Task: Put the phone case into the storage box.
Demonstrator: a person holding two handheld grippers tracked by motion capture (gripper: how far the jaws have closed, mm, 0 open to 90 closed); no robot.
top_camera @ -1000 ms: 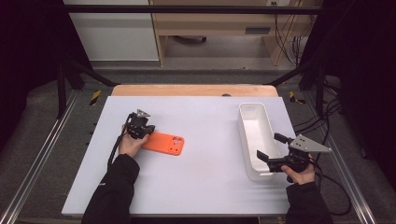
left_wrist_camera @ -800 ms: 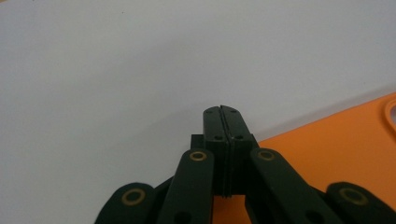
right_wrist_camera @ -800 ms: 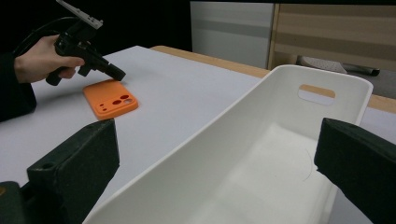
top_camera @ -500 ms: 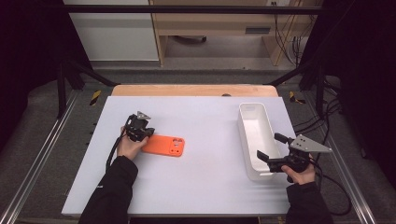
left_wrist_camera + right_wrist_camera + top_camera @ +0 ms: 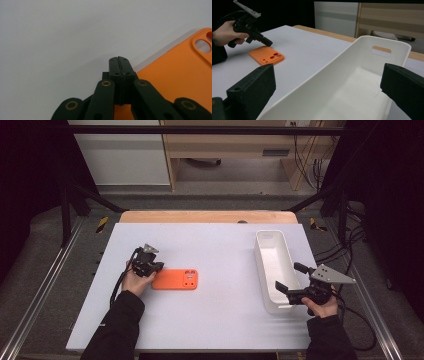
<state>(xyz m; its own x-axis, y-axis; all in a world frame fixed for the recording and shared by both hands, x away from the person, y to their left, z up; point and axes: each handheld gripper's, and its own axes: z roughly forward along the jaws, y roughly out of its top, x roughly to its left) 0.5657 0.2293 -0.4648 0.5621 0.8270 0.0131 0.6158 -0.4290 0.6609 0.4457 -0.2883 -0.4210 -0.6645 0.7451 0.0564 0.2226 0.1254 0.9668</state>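
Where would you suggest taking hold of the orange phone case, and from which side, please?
Probably the short edge nearest the left tool. The orange phone case lies flat on the table, so one jaw should slip under that thin rim, coming from the case's plain end, away from its camera holes.

High view: above the person's side, facing forward and down over the whole table (image 5: pixel 210 320). Left gripper view: very close, looking down at the orange phone case (image 5: pixel 175 82). Right gripper view: low, across the white bin (image 5: pixel 352 82), sharing that case.
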